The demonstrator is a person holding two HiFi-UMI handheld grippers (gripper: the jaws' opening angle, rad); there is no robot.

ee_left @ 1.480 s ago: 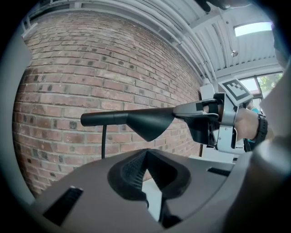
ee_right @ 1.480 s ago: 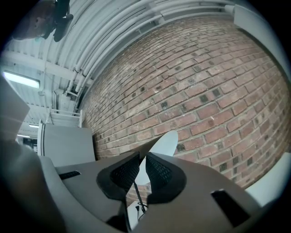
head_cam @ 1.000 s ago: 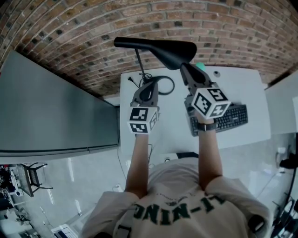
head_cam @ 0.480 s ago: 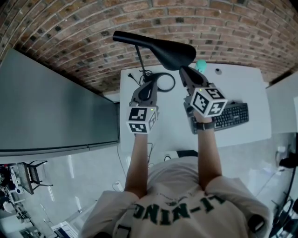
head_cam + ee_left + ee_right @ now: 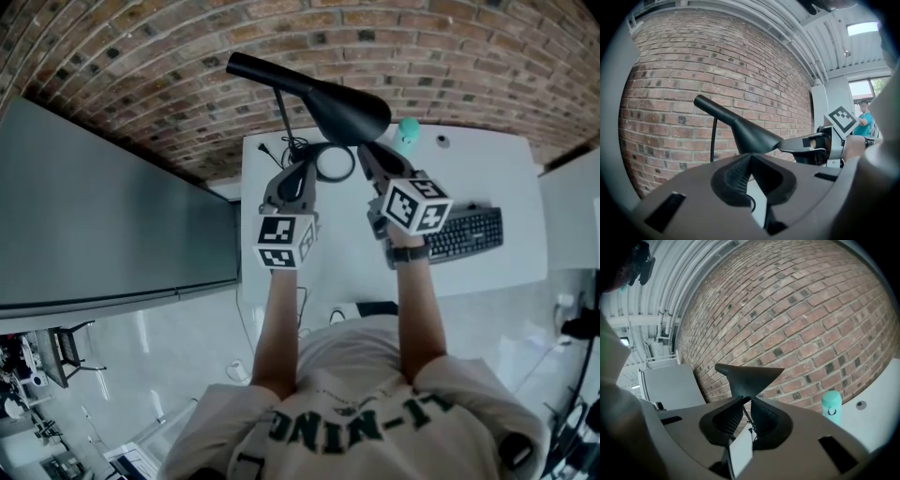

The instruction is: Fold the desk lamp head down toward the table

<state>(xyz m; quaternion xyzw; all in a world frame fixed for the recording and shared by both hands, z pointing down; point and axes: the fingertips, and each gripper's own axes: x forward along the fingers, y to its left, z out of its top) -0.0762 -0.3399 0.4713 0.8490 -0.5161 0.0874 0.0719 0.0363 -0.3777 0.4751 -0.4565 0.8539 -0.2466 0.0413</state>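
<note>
My right claw (image 5: 363,150) pinched the rim of the lamp head (image 5: 343,105), which stood high above the table (image 5: 487,169) by the brick wall, so nearly all the folding was left, while my left claw (image 5: 307,169) hung pressed together, empty.

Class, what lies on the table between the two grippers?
In the head view, a black ring lies on the table between the left gripper and the right gripper, which grips the lamp head.
</note>
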